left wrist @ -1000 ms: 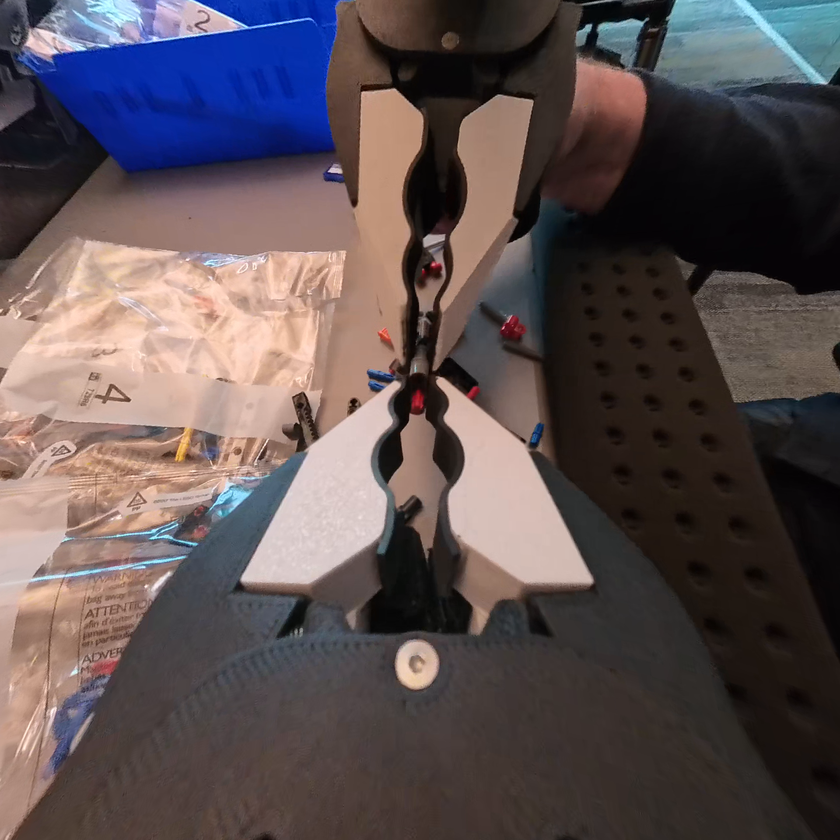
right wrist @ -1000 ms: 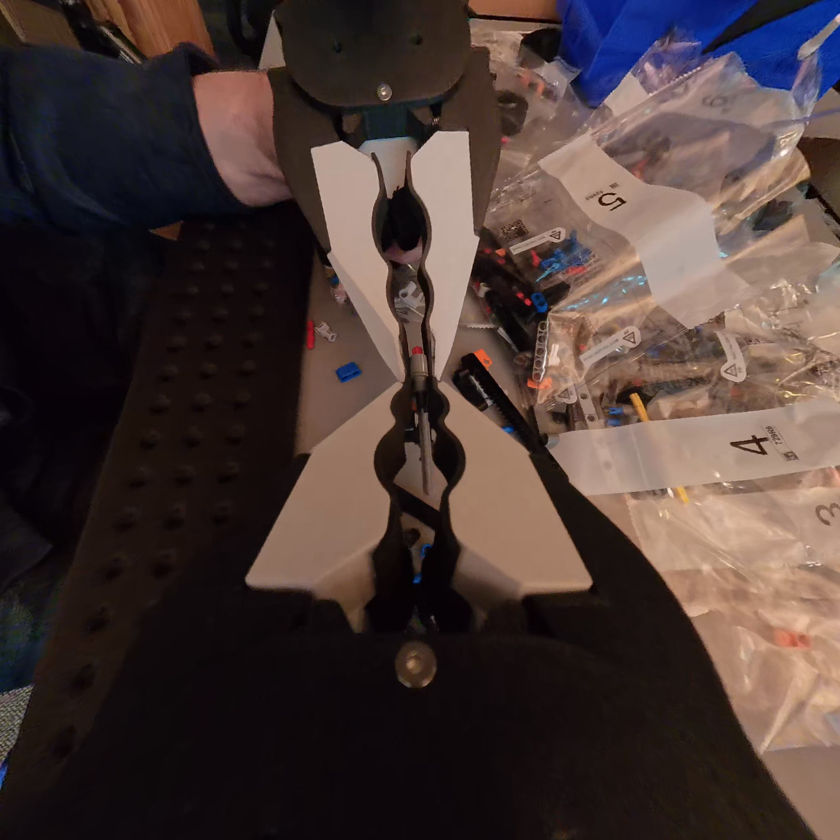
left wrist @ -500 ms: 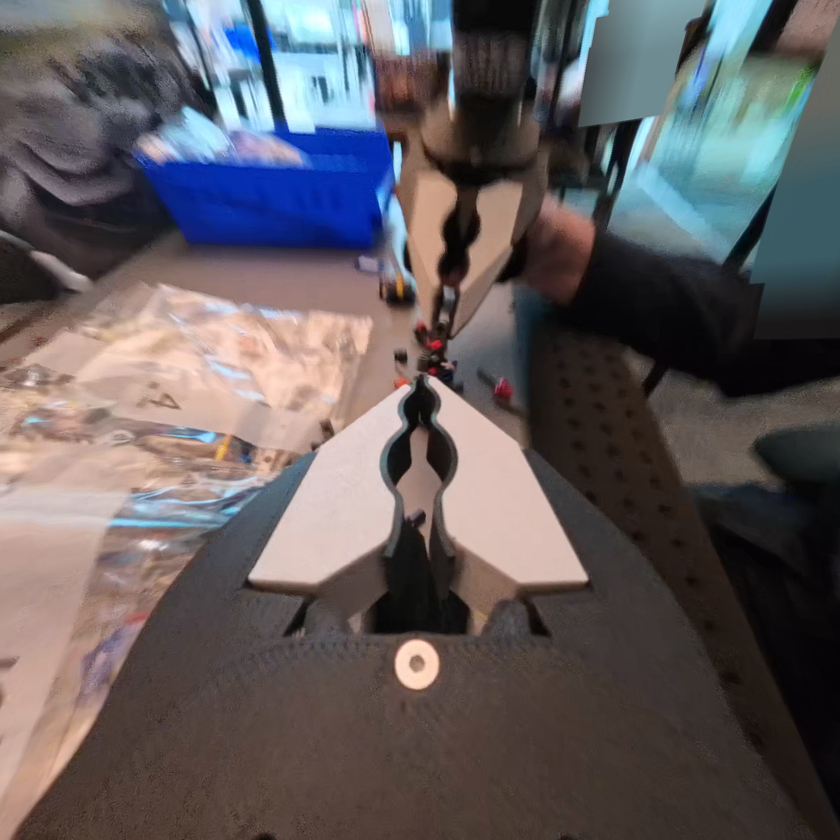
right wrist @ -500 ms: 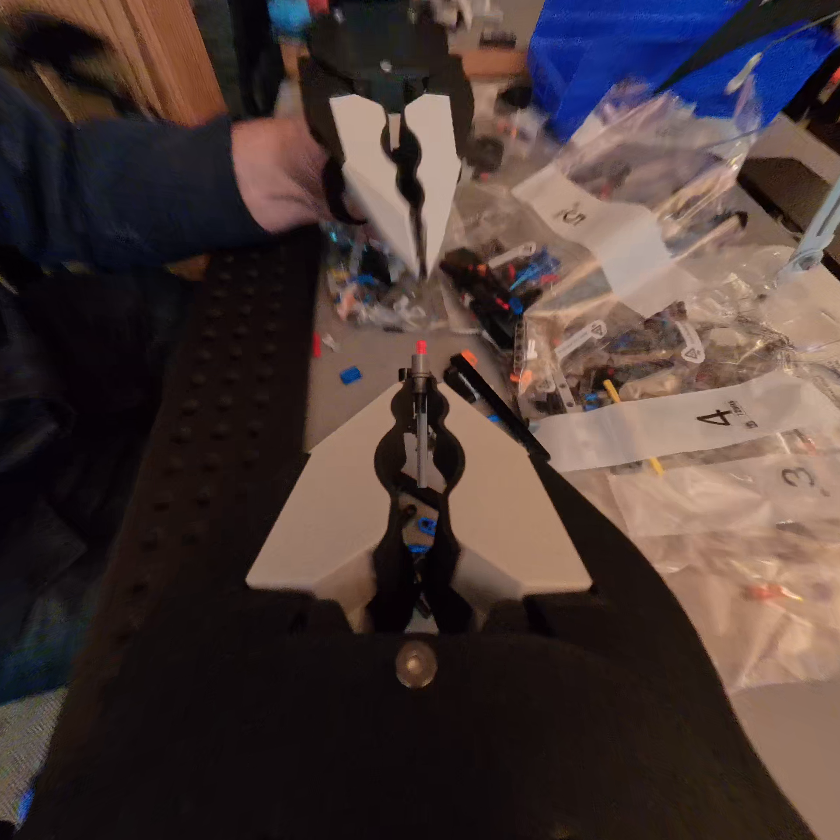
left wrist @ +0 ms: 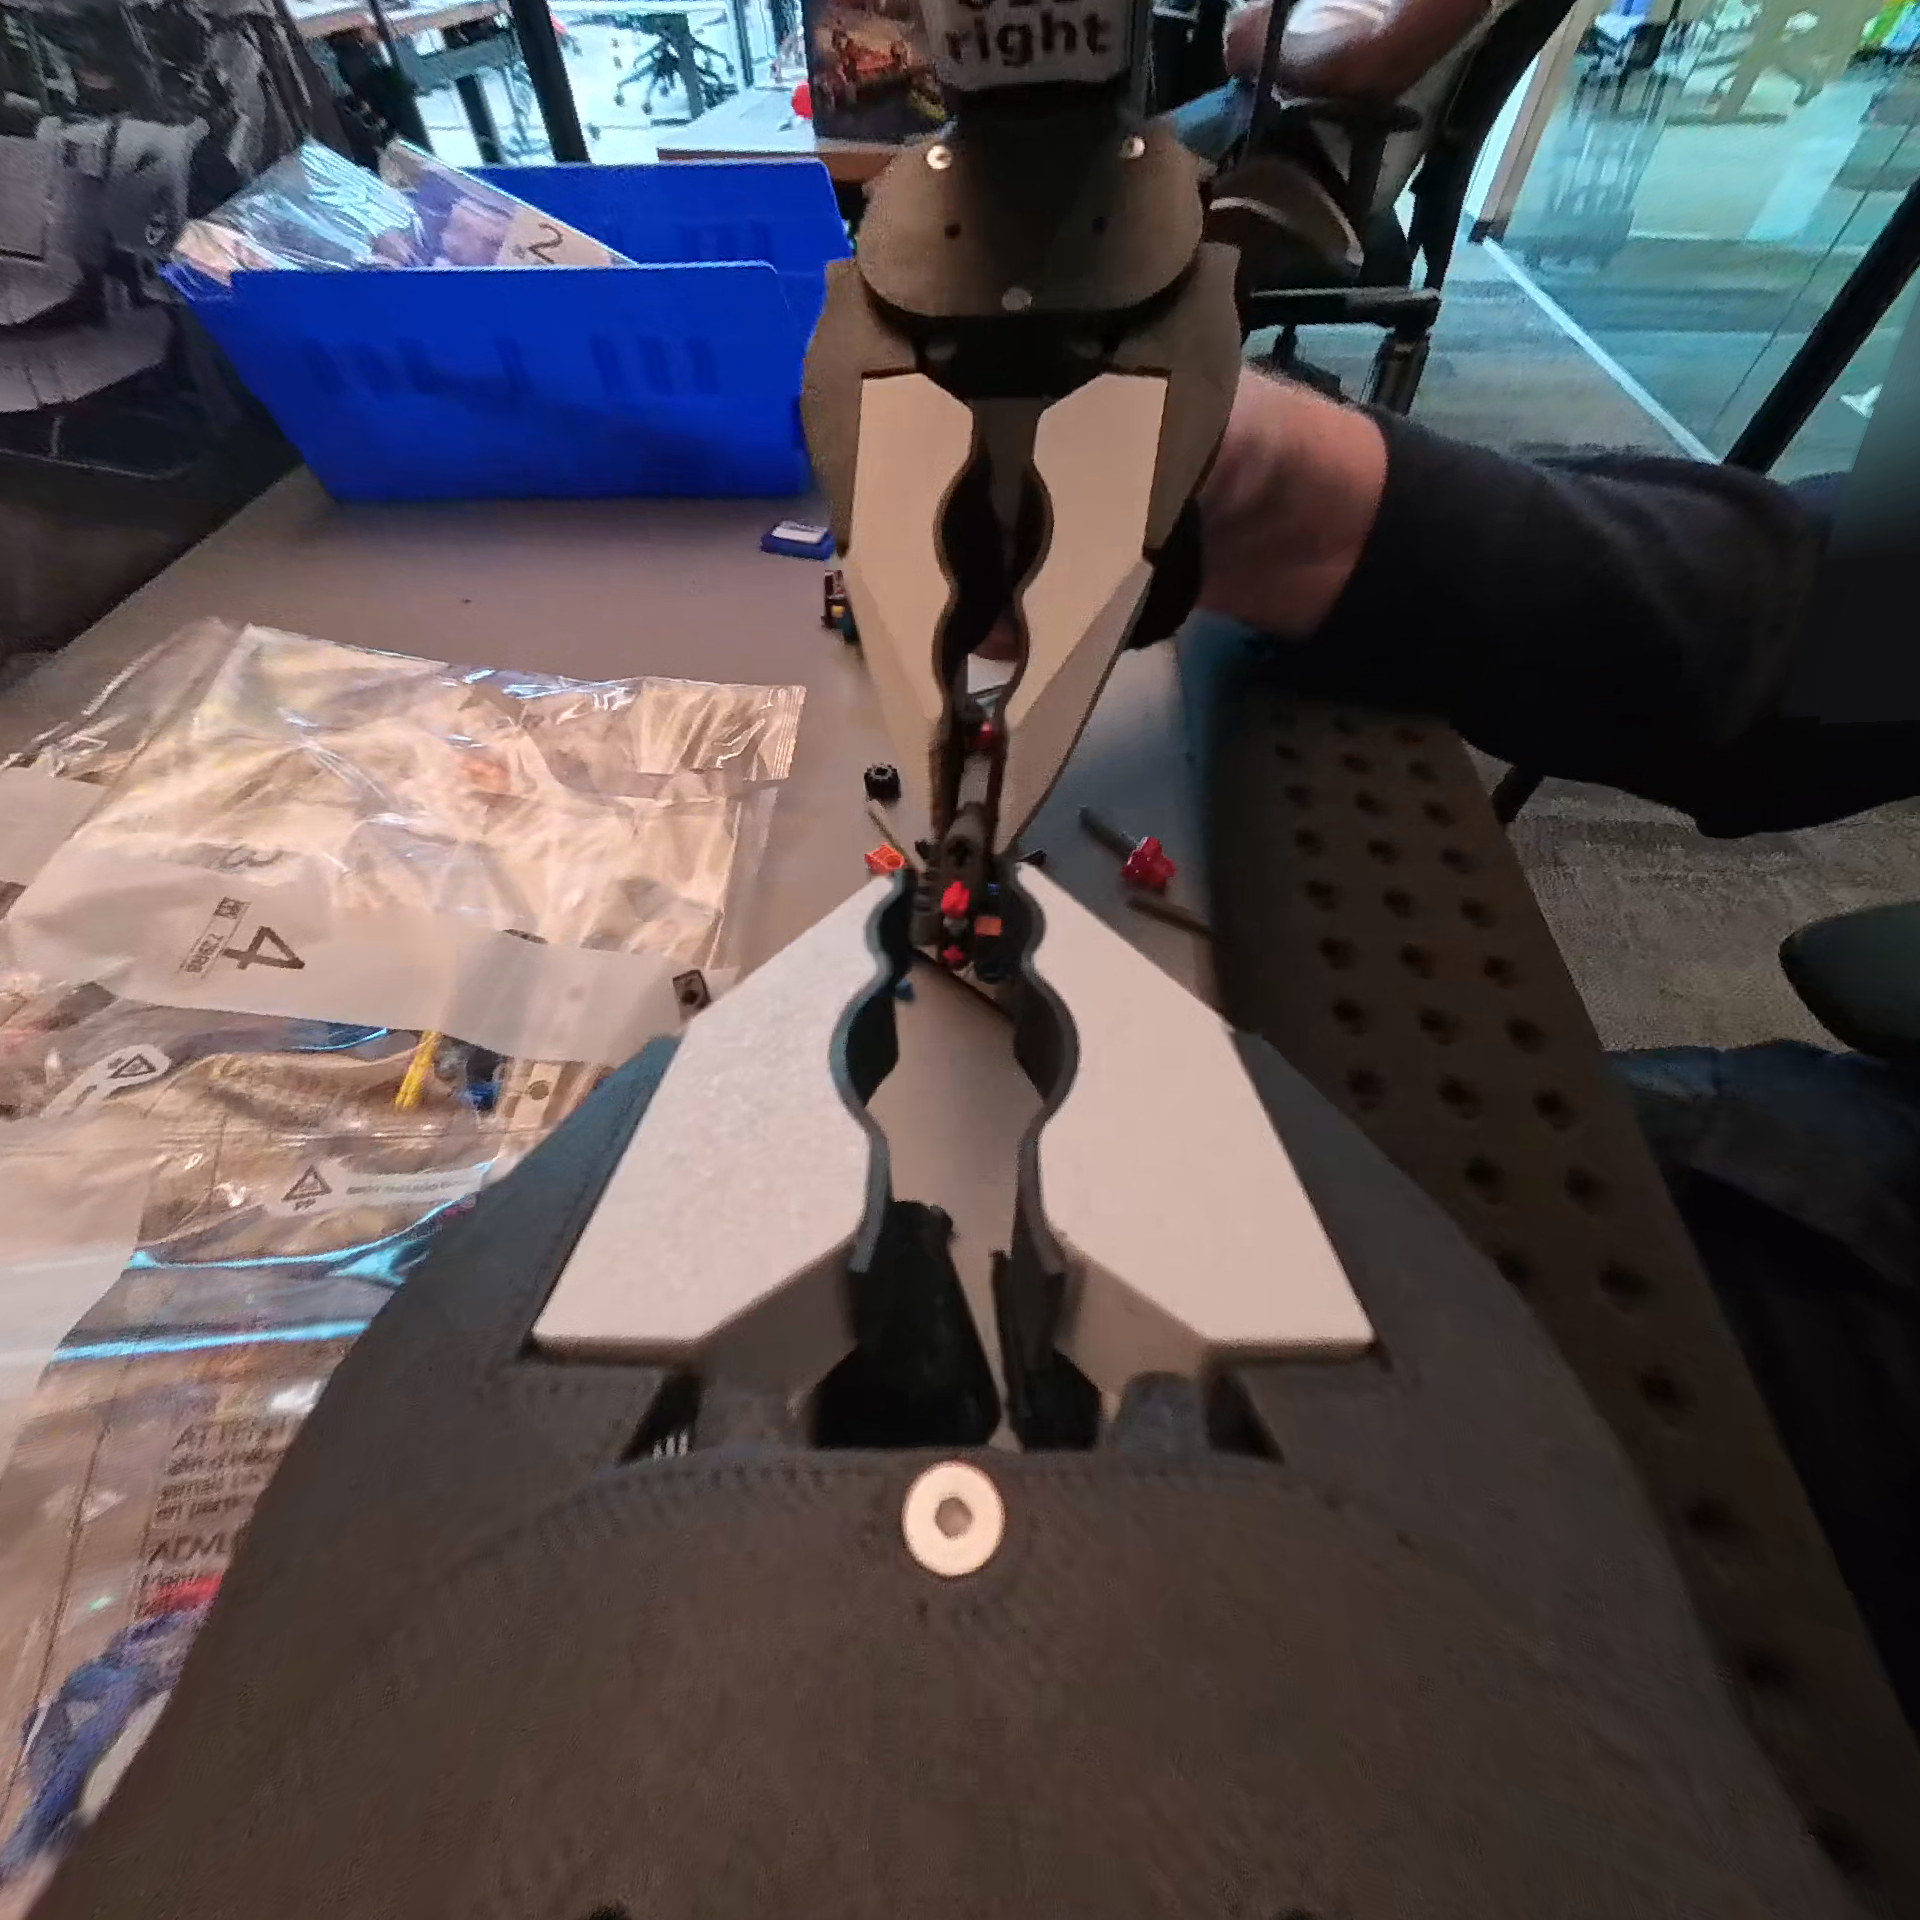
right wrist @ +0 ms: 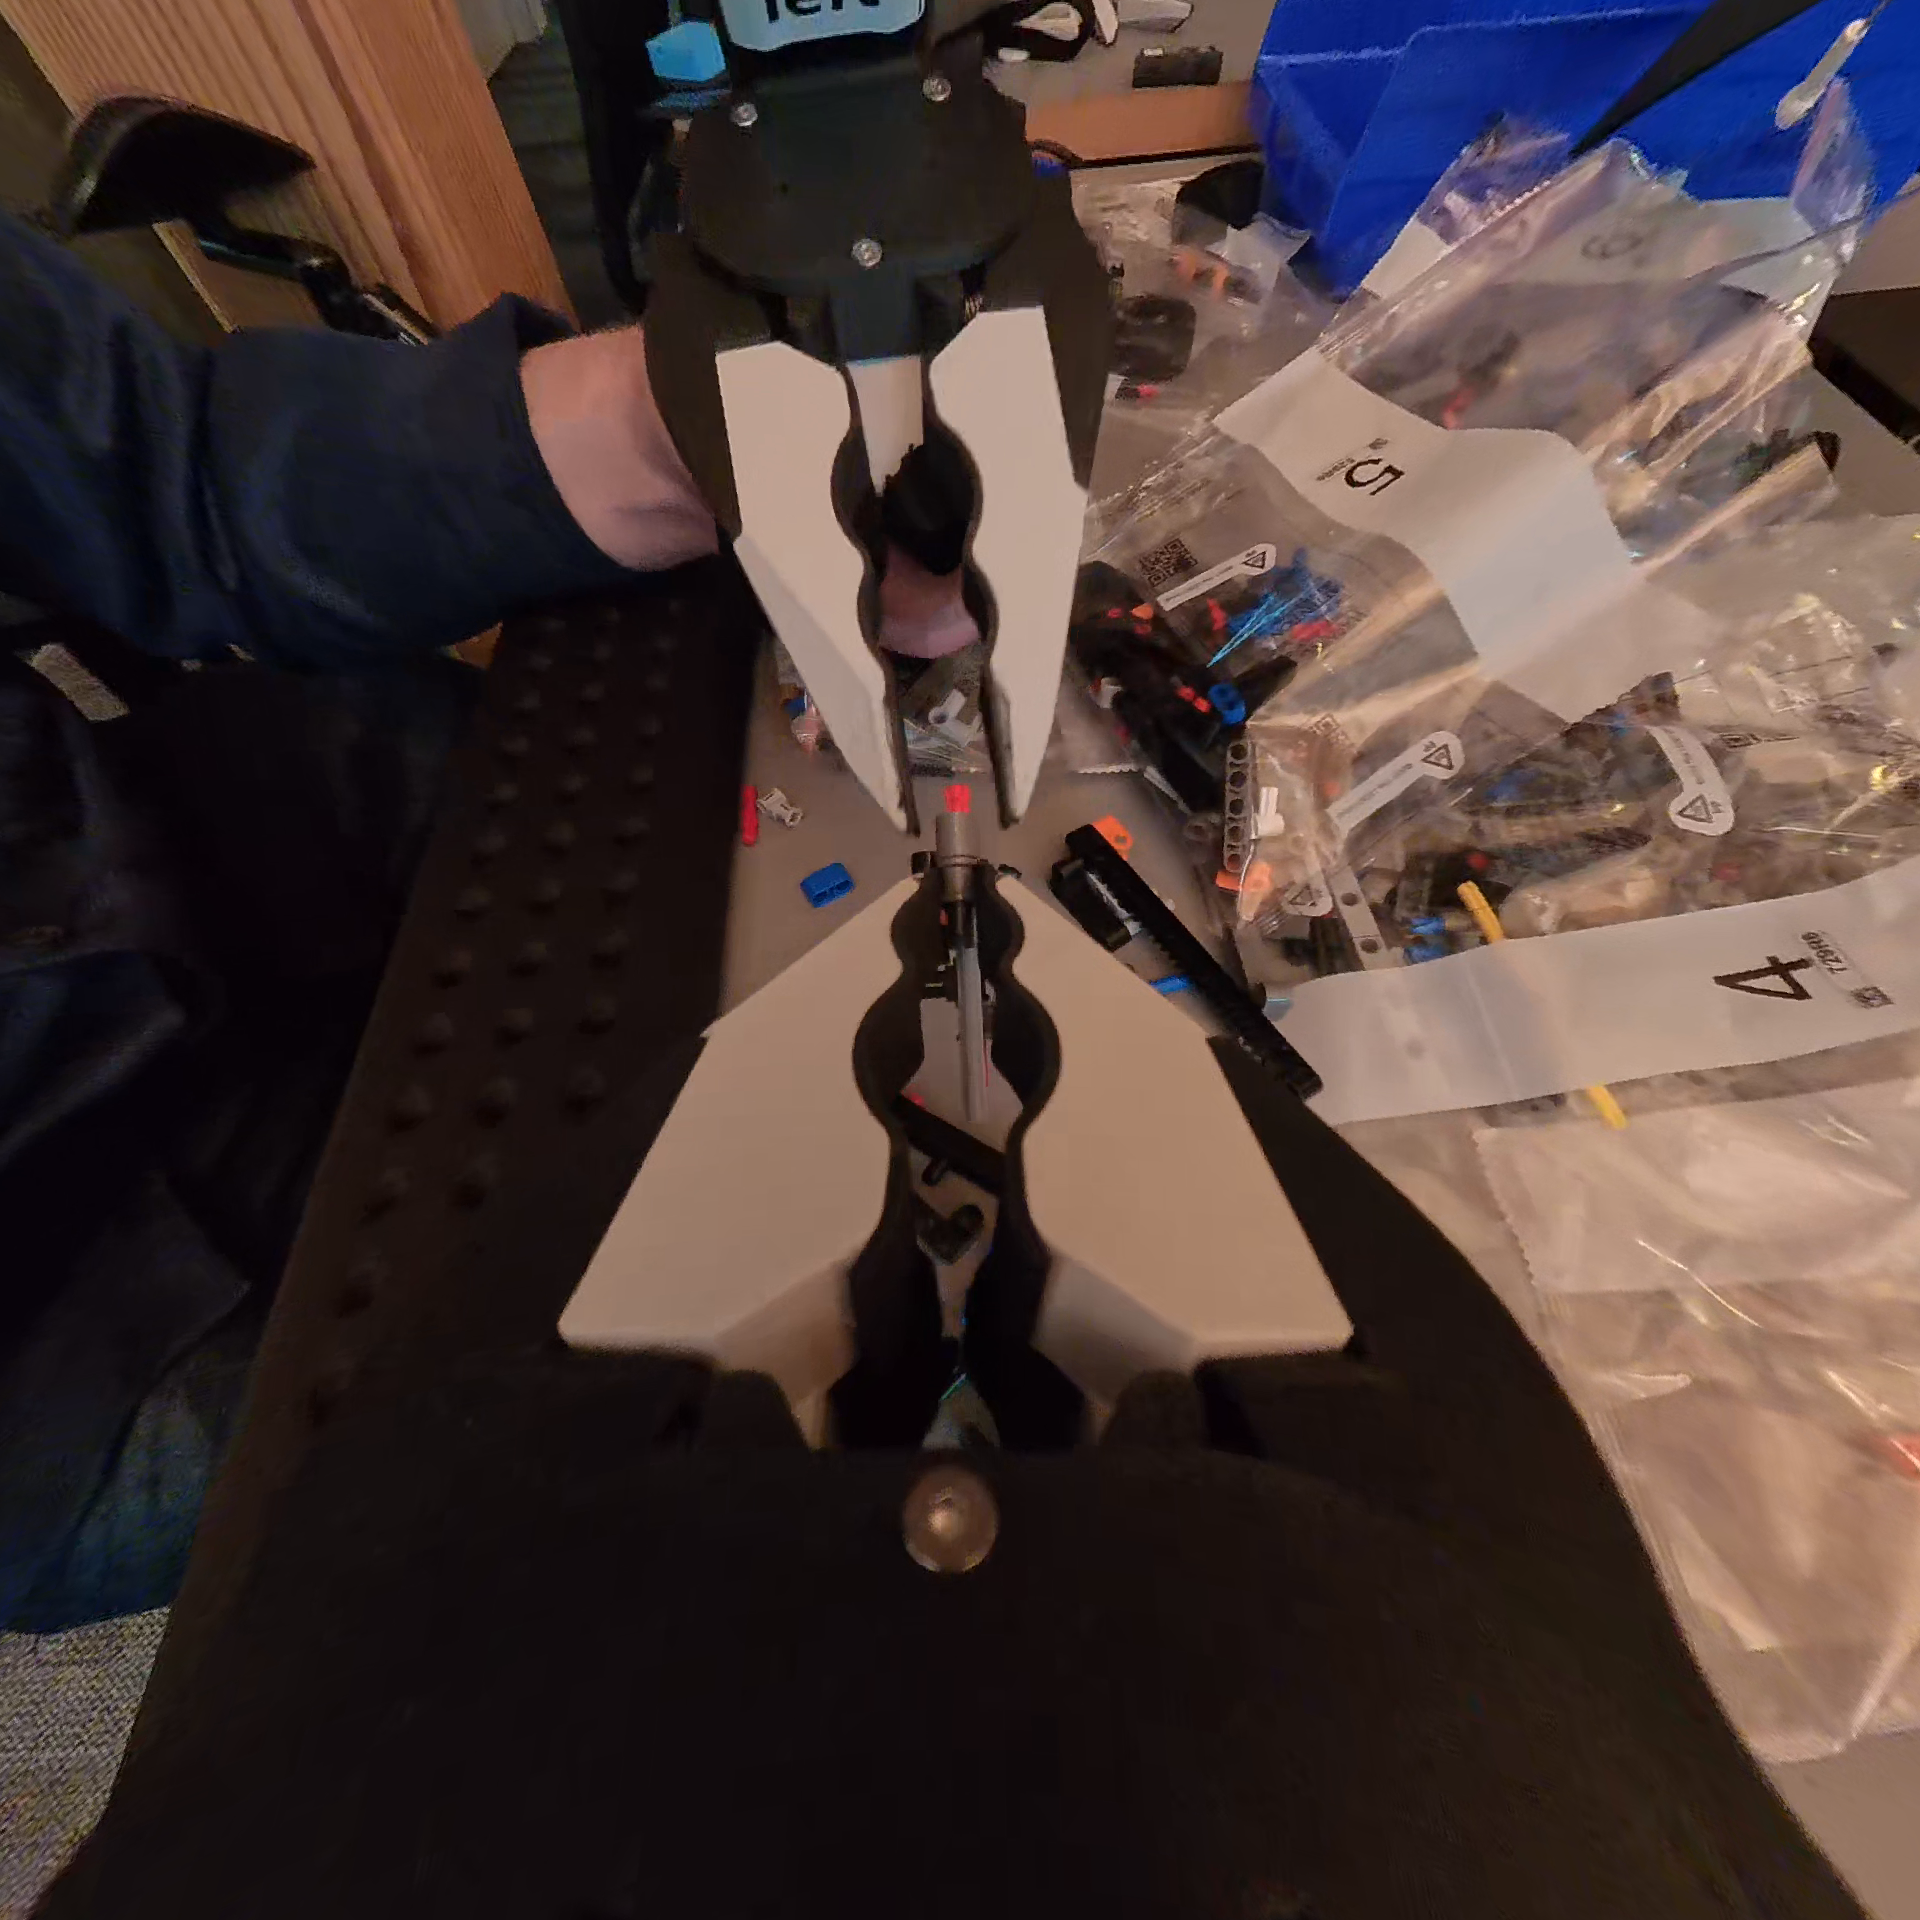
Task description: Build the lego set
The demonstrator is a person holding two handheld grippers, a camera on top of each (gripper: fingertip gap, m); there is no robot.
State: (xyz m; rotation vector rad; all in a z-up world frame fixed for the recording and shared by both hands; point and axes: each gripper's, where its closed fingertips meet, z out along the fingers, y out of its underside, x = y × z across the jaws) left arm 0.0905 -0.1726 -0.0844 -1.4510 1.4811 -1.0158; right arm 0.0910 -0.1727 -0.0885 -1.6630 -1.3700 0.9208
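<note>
- both grippers are matte dark 3D-printed shells with flat white wedge fingers and wavy scalloped inner edges
- right gripper (right wrist: 958,878) is clamped on a thin grey lego axle (right wrist: 968,997) with a grey bushing and a red tip (right wrist: 956,800) sticking out past its fingertips
- left gripper (left wrist: 961,883) points nose to nose at it, jaws slightly apart, gripping nothing, and the red tip sits right at the gap
- loose lego bits and crinkly clear numbered parts bags (right wrist: 1507,644) are spread over the grey table (left wrist: 540,561), a blue plastic bin (left wrist: 499,384) at the back
</note>
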